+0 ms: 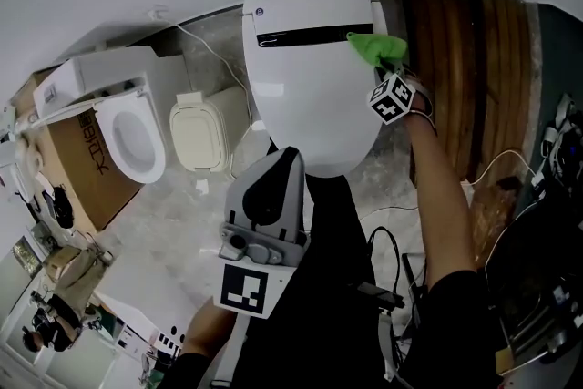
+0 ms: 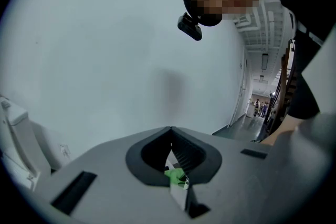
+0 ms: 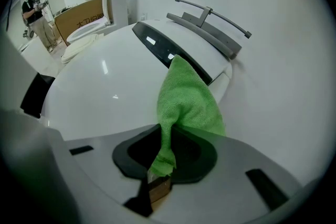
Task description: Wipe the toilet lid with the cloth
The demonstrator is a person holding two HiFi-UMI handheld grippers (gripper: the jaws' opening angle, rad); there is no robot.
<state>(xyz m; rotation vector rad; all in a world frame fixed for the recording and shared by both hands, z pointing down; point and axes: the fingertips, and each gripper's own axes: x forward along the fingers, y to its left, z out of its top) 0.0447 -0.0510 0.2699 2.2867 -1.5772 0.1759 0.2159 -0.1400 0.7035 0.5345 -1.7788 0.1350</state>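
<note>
The white toilet lid point(image 1: 305, 100) is down and fills the upper middle of the head view. A green cloth point(image 1: 375, 48) lies on its far right edge, beside the dark strip point(image 1: 314, 35) near the hinge. My right gripper point(image 1: 393, 68) is shut on the cloth point(image 3: 189, 99), whose free part drapes forward onto the lid point(image 3: 105, 92). In the right gripper view, the right gripper point(image 3: 167, 131) pinches a tail of cloth between its jaws. My left gripper point(image 1: 290, 156) hovers before the lid's front edge, shut, holding nothing. In its own view the left gripper point(image 2: 170, 131) faces a white wall.
A second toilet point(image 1: 127, 137) with an open seat stands at the left beside a cardboard box point(image 1: 77, 173) and a beige tank lid point(image 1: 200, 134). Wooden planks point(image 1: 474, 50) and cables point(image 1: 506, 161) lie to the right. A person point(image 3: 34, 13) stands far off.
</note>
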